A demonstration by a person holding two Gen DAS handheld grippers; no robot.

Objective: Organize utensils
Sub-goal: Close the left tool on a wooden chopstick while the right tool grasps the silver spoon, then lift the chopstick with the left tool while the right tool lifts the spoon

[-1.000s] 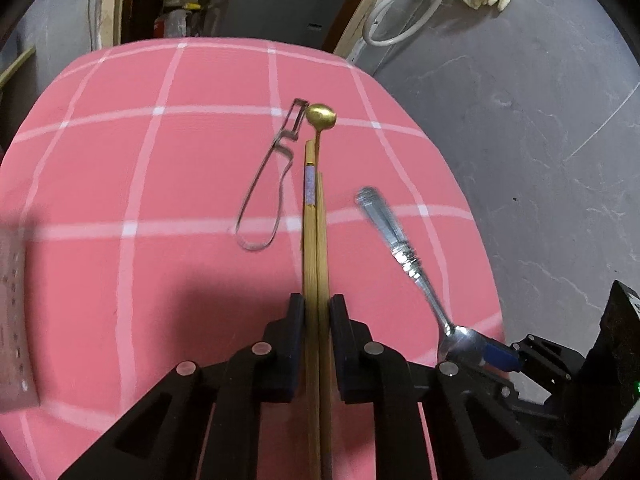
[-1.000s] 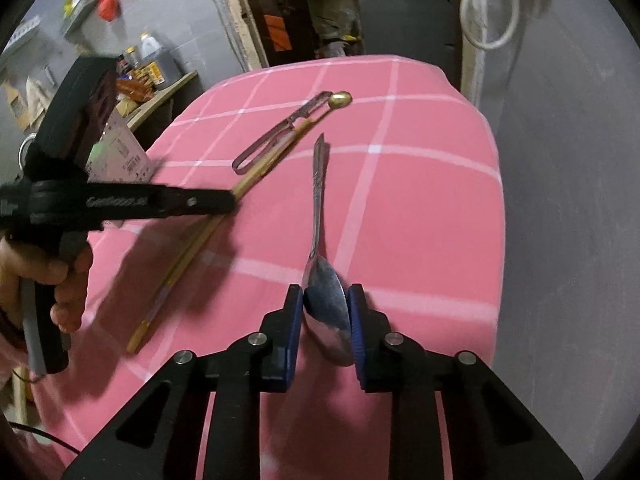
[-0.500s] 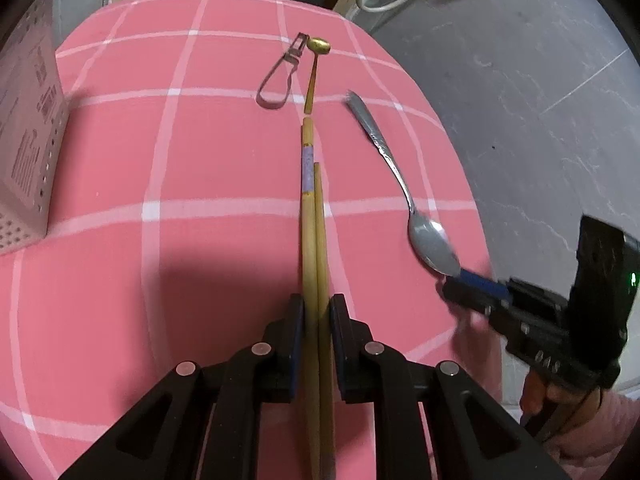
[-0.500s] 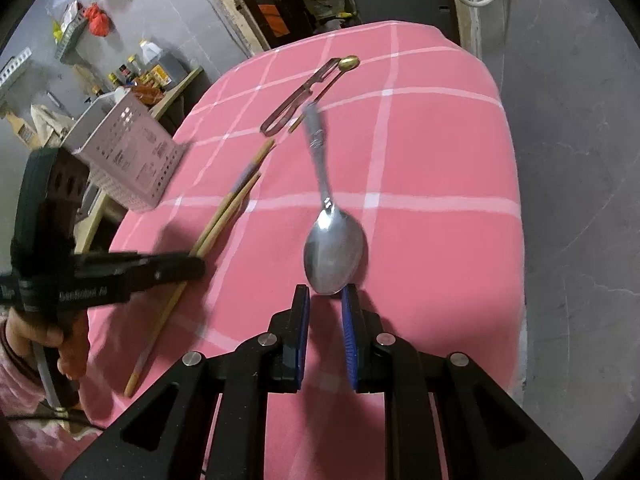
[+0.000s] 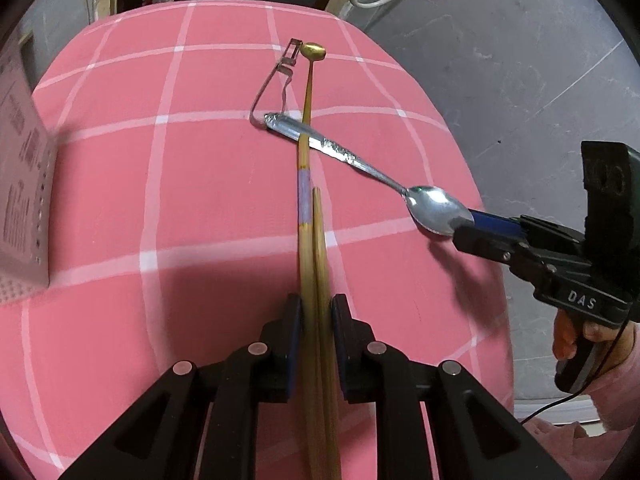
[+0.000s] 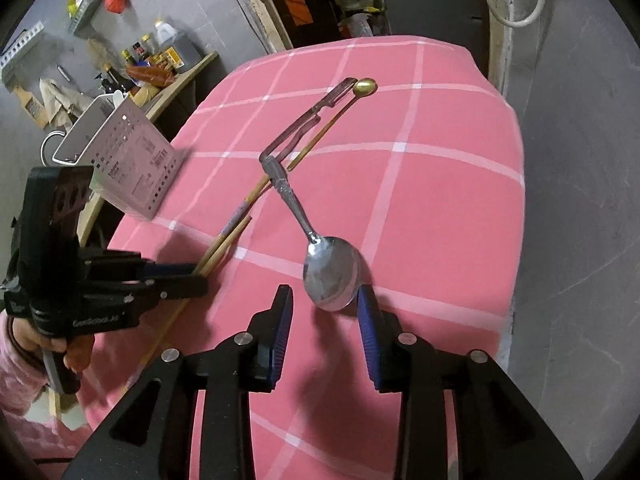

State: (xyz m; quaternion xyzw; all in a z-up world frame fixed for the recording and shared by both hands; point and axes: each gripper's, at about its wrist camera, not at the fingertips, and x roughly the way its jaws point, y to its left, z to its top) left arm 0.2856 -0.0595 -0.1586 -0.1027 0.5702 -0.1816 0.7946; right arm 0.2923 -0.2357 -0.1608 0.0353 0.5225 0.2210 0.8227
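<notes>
My left gripper [image 5: 316,312] is shut on a pair of wooden chopsticks [image 5: 310,232], which point away over the pink checked tablecloth [image 5: 160,184]; they also show in the right wrist view [image 6: 228,236]. A silver spoon [image 6: 330,272] lies on the cloth, its handle crossing a thin gold spoon [image 5: 309,80] beside a metal peeler [image 5: 276,80]. My right gripper [image 6: 324,312] is open, its jaws either side of the silver spoon's bowl [image 5: 436,210]. It also shows in the left wrist view [image 5: 464,224].
A white perforated utensil holder [image 6: 128,160] stands at the table's left edge, also seen in the left wrist view [image 5: 20,184]. Grey floor [image 5: 520,80] lies beyond the table's right edge. A cluttered shelf with bottles [image 6: 160,56] is behind.
My right gripper has opened and let go of the silver spoon, which now lies across the gold spoon. My left gripper still holds the chopsticks, moved forward toward the peeler.
</notes>
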